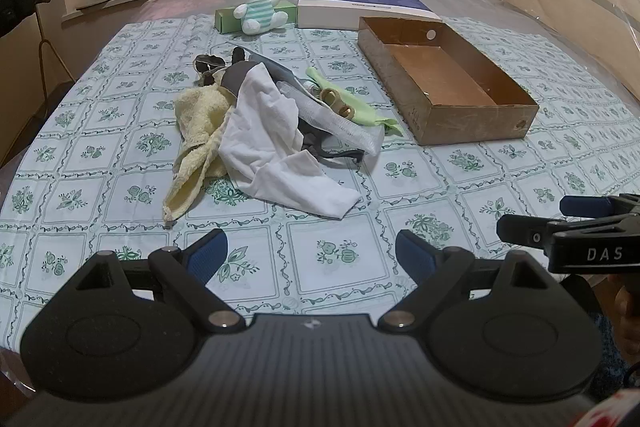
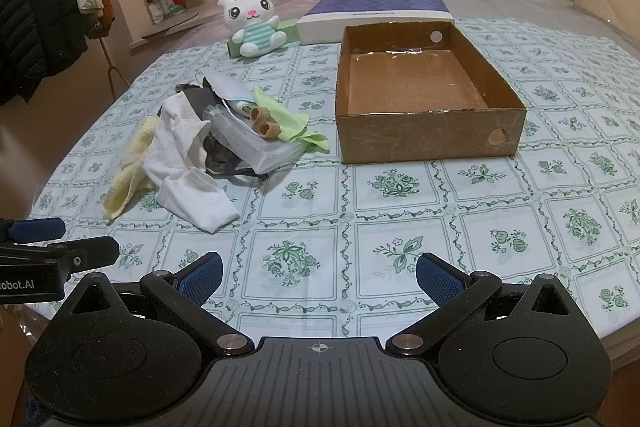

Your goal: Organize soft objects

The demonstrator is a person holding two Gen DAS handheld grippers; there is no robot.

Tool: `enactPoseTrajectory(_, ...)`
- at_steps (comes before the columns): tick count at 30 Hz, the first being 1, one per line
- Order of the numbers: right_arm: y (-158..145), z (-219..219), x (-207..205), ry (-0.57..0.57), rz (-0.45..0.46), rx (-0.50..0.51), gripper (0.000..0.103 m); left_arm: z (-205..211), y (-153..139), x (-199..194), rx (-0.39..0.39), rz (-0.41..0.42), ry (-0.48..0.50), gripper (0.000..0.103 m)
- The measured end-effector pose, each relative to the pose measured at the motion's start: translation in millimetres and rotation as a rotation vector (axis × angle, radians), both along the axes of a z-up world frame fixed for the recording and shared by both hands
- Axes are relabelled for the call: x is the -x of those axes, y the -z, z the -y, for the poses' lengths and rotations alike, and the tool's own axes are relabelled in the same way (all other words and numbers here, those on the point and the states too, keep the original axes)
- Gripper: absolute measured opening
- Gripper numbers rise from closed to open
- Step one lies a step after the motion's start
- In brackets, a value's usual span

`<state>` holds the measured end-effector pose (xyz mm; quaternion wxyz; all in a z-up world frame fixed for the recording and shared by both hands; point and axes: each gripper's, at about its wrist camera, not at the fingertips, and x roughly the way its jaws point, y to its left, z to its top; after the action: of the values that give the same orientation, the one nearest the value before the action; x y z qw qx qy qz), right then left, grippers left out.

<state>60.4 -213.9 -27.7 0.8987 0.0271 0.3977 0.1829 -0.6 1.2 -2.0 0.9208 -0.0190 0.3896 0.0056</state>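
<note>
On the table covered with a green-flowered checked tablecloth (image 2: 400, 227) lies a loose heap of soft things, well apart from both tools and just left of an open, empty brown cardboard box (image 2: 424, 99): a pale yellow terry towel (image 1: 196, 131), a crumpled white cotton cloth (image 1: 272, 147), a thin lime-green wiping cloth (image 2: 288, 123), a dark grey fabric piece (image 1: 240, 75) partly buried beneath them, a clear plastic-wrapped packet (image 2: 248, 139) and a small tan knitted item (image 2: 260, 121) resting on top. The left gripper (image 1: 312, 259) and the right gripper (image 2: 318, 277) both hover over bare tablecloth near the table's edge with their blue-padded jaws spread wide and nothing between them. All of this looks light and limp, so each piece will probably sag and trail when lifted, and overlapping layers may drag a neighbour along. The white cloth's free lobe nearest the grippers seems the easiest pinch point; a bunched fold should hold better than a single flat edge. The plastic packet may be slippery. A white plush bunny in a striped shirt (image 2: 256, 23) sits farther back, against a green carton (image 1: 224, 19).
</note>
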Motion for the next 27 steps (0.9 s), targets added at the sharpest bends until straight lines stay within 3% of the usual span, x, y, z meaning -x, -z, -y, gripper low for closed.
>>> enactPoseTrajectory(27,0.0,-1.1,-0.2,0.000,0.000,-0.001,0.103,-8.9,5.4,-0.3,0.003,-0.004,-0.012,0.090)
